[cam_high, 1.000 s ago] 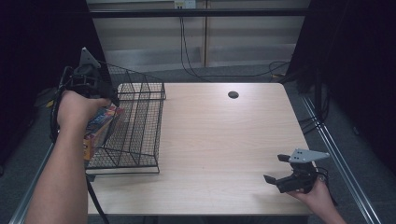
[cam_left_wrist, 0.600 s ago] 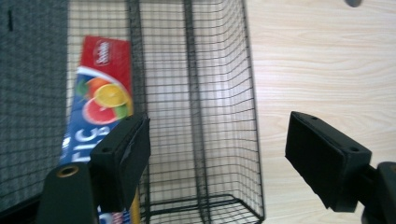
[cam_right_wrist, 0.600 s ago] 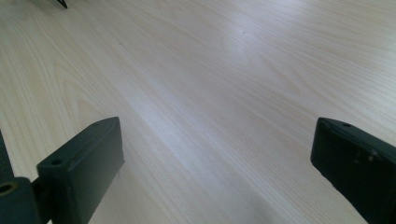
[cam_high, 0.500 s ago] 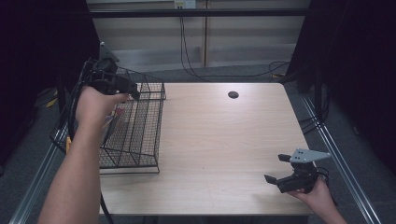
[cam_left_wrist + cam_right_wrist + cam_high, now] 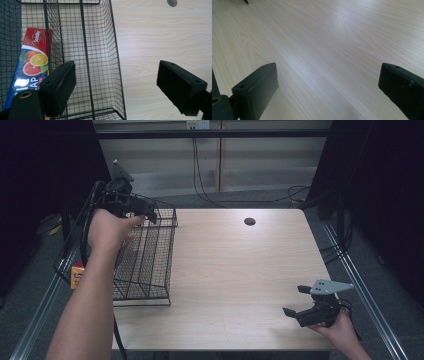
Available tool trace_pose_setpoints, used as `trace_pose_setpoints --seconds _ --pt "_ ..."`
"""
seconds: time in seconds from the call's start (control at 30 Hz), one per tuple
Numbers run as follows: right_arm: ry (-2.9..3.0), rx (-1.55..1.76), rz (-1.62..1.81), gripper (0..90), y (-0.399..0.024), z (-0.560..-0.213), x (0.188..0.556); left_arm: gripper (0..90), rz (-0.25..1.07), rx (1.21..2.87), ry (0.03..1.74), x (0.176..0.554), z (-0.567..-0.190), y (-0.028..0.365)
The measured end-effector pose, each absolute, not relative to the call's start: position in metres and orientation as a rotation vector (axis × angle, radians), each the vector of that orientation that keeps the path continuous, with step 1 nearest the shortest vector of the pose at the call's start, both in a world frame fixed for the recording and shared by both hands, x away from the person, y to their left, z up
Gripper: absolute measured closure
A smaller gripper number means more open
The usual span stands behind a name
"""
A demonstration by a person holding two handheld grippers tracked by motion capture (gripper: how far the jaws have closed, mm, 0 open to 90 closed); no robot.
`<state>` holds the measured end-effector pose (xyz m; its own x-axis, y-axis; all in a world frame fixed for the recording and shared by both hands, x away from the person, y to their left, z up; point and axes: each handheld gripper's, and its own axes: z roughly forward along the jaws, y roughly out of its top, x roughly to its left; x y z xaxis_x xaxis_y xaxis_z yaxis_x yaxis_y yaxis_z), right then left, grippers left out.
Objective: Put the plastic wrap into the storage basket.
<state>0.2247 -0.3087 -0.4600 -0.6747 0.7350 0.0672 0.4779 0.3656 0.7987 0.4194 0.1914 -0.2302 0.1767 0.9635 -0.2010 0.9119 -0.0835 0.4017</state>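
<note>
A black wire basket (image 5: 150, 265) stands on the left end of the table, partly over its edge. A red and blue wrap box (image 5: 32, 62) printed with citrus fruit lies in the basket's (image 5: 100, 50) left part; its orange end (image 5: 76, 274) pokes out near the front left. My left gripper (image 5: 146, 212) hovers over the basket's far right corner. Its jaws have just been opening, and the left gripper (image 5: 116, 68) is open with nothing between its pads. My right gripper (image 5: 293, 300) rests open at the table's front right, and the right gripper (image 5: 327, 72) looks across bare wood.
The light wooden table (image 5: 240, 270) has a dark round cable hole (image 5: 249, 221) near its far edge, and the hole (image 5: 172, 2) also shows in the left gripper view. Cables hang behind the table. Metal rails run along both sides.
My left gripper has come up off the box at the basket's left side and moved right, toward the far corner, with its jaws spread wider. The right gripper has stayed put.
</note>
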Motion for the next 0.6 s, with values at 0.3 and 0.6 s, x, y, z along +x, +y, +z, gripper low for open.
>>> trace_pose_setpoints --seconds 0.3,0.6 --pt "2.333 1.062 1.21 2.4 -0.308 -0.46 0.225 13.5 0.124 2.061 1.712 0.42 -0.231 0.161" --pt "2.338 1.063 1.216 2.4 -0.309 -0.46 0.225 12.4 0.092 2.078 1.648 0.424 -0.244 0.129"
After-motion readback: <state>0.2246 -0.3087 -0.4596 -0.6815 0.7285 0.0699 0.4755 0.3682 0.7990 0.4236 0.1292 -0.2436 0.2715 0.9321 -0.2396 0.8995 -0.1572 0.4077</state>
